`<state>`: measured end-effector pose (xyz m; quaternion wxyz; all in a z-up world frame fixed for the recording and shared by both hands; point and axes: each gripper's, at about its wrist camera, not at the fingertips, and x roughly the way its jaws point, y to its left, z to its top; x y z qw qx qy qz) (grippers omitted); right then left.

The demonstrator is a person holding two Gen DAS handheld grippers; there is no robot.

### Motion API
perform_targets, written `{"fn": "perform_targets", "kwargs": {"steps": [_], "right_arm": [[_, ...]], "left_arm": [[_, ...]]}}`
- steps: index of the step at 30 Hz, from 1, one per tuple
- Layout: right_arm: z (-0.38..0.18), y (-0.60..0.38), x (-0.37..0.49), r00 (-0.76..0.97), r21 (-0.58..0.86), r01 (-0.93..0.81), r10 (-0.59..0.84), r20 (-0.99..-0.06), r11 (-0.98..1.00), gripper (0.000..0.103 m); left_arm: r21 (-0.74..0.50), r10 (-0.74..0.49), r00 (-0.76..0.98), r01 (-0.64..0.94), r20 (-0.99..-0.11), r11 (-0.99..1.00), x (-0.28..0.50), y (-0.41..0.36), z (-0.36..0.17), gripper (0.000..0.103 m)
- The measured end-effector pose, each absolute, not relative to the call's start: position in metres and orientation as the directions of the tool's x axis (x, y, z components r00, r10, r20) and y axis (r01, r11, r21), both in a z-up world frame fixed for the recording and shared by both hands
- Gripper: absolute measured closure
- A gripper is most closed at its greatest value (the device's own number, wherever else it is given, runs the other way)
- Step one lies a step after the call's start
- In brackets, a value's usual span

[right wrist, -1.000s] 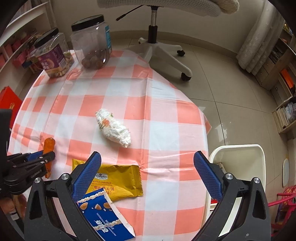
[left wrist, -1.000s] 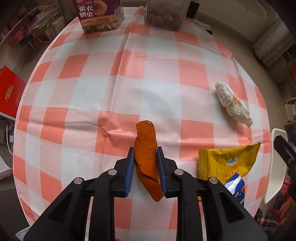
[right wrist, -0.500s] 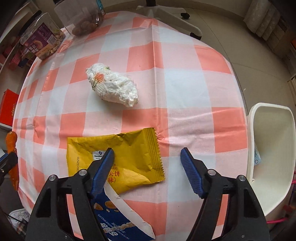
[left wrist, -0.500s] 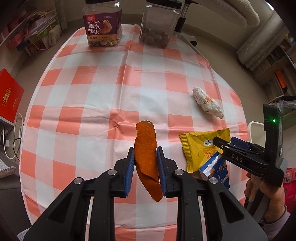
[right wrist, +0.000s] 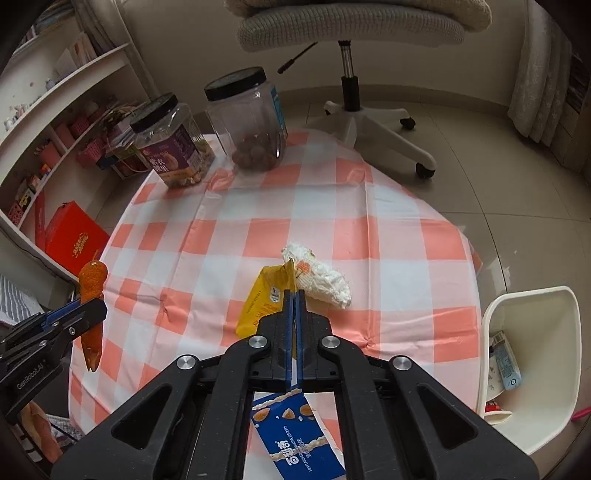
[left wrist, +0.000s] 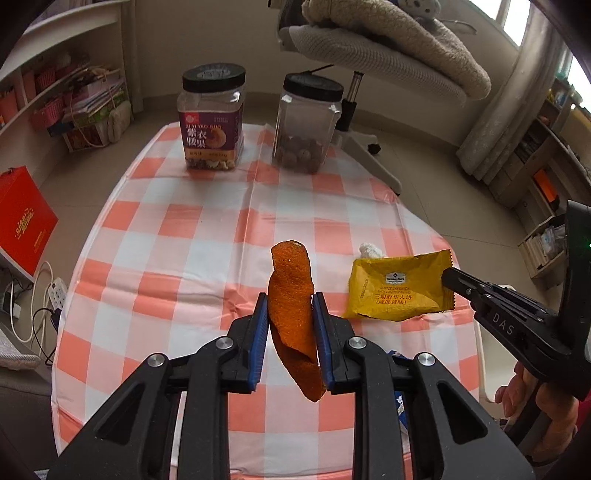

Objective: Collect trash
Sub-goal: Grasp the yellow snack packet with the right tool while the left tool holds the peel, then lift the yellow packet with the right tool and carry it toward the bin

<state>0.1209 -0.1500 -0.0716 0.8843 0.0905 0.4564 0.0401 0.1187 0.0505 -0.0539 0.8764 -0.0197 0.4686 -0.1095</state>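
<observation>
- Right gripper point(right wrist: 294, 295): jaws, spread a second ago, have just closed, now pinching yellow wrapper point(left wrist: 397, 288) by its edge, lifted off desk point(right wrist: 258, 221).
- Left gripper point(left wrist: 290, 321): jaws clamp orange peel point(left wrist: 291, 291), now held higher.
- Both go to white bin point(right wrist: 532, 332) beside desk, likely next.
- Remaining: crumpled tissue point(right wrist: 325, 277), blue packet point(right wrist: 299, 432).
- Checked cloth; two jars point(left wrist: 212, 118), office chair point(right wrist: 351, 33) behind.

A curled strip of orange peel point(left wrist: 293, 317) stands upright at lower centre of the left view, clamped between blue pads. The yellow snack wrapper point(left wrist: 400, 290), right of centre, hangs lifted off the checked surface point(left wrist: 192, 240), pinched at its right edge. A crumpled white tissue point(right wrist: 321, 275) lies mid-frame in the right view; a blue almond-print wrapper point(right wrist: 299, 432) lies at bottom centre.
</observation>
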Motion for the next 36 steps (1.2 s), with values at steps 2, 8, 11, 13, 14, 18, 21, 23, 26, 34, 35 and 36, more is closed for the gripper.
{"fn": "perform_targets", "kwargs": {"steps": [2,8,11,13,14,18,21,23,26,34,35,36], "right_arm": [[-0.063,-0.152,0.118,0.605,0.177,0.005,0.138,-0.784,0.984,0.103],[-0.050,-0.165,0.110,0.641,0.159,0.011,0.115,-0.759,0.987,0.103],[-0.053,-0.177,0.108,0.624,0.195,0.027,0.135,-0.770,0.980,0.103],[-0.064,-0.191,0.110,0.584,0.266,0.074,0.175,-0.792,0.961,0.100],[-0.071,-0.197,0.113,0.555,0.307,0.097,0.205,-0.806,0.947,0.091],[-0.101,-0.192,0.125,0.467,0.300,0.117,0.215,-0.858,0.947,0.045],[-0.125,-0.170,0.132,0.413,0.244,0.092,0.186,-0.892,0.965,0.043],[-0.144,-0.163,0.140,0.371,0.272,0.125,0.209,-0.905,0.954,0.037],[-0.167,-0.158,0.151,0.348,0.343,0.184,0.265,-0.899,0.921,0.037],[-0.185,-0.149,0.165,0.350,0.398,0.203,0.314,-0.883,0.895,0.093],[-0.183,-0.148,0.164,0.359,0.389,0.201,0.302,-0.883,0.899,0.095],[-0.180,-0.148,0.163,0.366,0.379,0.193,0.292,-0.884,0.905,0.097]], "left_arm": [[-0.116,-0.203,0.575,0.185,-0.792,0.976,0.115,0.045,-0.046,0.079],[-0.059,-0.186,0.636,0.216,-0.749,0.975,0.106,0.028,-0.036,0.079],[-0.063,-0.194,0.634,0.223,-0.748,0.973,0.106,0.022,-0.037,0.079],[-0.076,-0.202,0.628,0.222,-0.752,0.972,0.107,0.021,-0.038,0.079],[-0.085,-0.208,0.625,0.220,-0.753,0.972,0.107,0.021,-0.038,0.079],[-0.095,-0.217,0.613,0.226,-0.759,0.969,0.103,0.020,-0.038,0.079],[-0.095,-0.216,0.603,0.227,-0.768,0.969,0.103,0.024,-0.041,0.079],[-0.103,-0.215,0.599,0.216,-0.772,0.971,0.104,0.030,-0.042,0.079],[-0.127,-0.219,0.590,0.193,-0.777,0.973,0.109,0.043,-0.043,0.079],[-0.140,-0.195,0.581,0.139,-0.790,0.980,0.114,0.072,-0.048,0.079],[-0.144,-0.193,0.577,0.130,-0.793,0.981,0.115,0.075,-0.049,0.079],[-0.150,-0.193,0.573,0.122,-0.797,0.981,0.115,0.078,-0.050,0.079]]}}
